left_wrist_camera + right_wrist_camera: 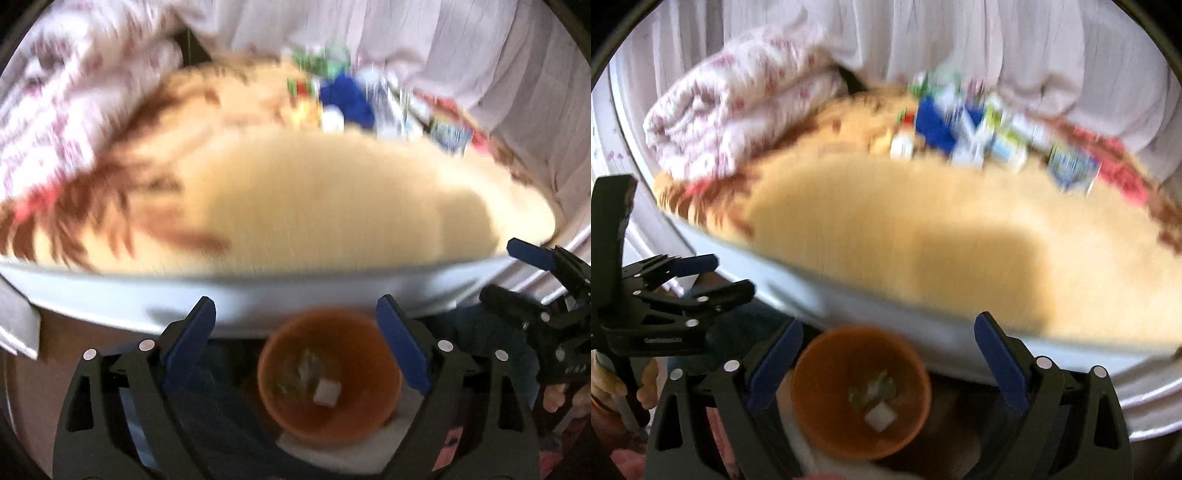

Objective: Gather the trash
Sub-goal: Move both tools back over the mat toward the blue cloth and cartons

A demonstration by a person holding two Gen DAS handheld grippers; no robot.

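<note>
Both views are motion-blurred. An orange bin [328, 376] stands on the floor below the bed's front edge, with a white scrap [327, 393] and other bits inside; it also shows in the right wrist view [860, 391]. A pile of colourful packets and wrappers [362, 99] lies at the far side of the yellow bedspread [314, 199], and shows in the right wrist view [982, 125]. My left gripper [295, 325] is open and empty above the bin. My right gripper [888, 343] is open and empty above the bin.
A folded floral blanket [738, 110] lies at the bed's far left. Pale curtains [997, 37] hang behind the bed. The bed's white front edge [258, 295] runs just beyond the bin. The right gripper [546, 295] shows at the left view's right edge.
</note>
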